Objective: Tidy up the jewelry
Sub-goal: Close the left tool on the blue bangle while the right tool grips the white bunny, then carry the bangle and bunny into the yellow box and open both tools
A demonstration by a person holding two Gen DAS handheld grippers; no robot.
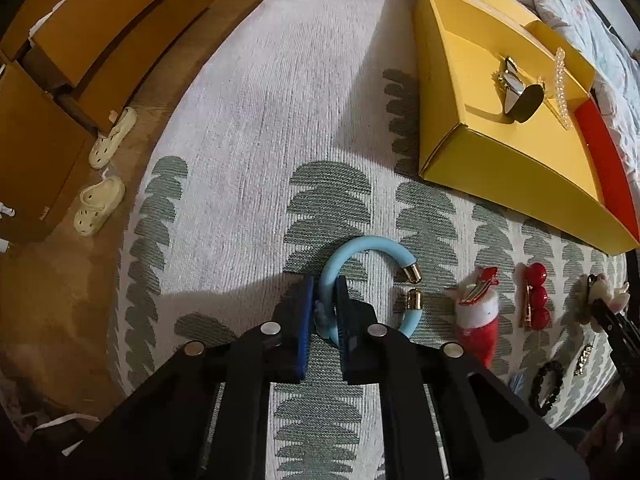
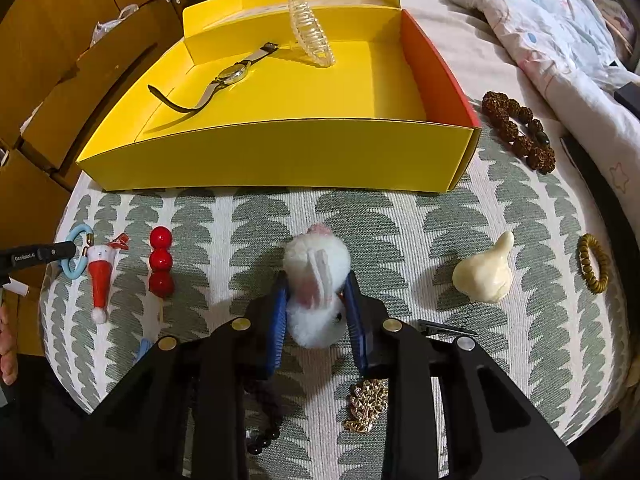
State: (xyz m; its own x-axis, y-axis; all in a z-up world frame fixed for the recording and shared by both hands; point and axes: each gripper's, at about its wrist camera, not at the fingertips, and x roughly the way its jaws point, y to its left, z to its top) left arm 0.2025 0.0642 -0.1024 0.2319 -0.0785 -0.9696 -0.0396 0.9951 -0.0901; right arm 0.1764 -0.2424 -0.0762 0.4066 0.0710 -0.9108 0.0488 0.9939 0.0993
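Nearest, the left gripper (image 1: 325, 300) is clamped on the blue bangle (image 1: 362, 276), and the right gripper (image 2: 316, 304) is closed against a white plush rabbit clip (image 2: 316, 276); both pieces lie on the patterned cloth (image 1: 248, 128). The pick-up step is judged under way. Beyond, the yellow box (image 2: 280, 156) holds a watch (image 2: 234, 74); lifting and carrying there would follow.

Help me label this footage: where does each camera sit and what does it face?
Left wrist: on the left gripper, looking down at the blue bangle its jaws pinch.
Right wrist: on the right gripper, looking down at the white plush clip in its jaws; a hand shows.
Shared: yellow box, red bead clip.
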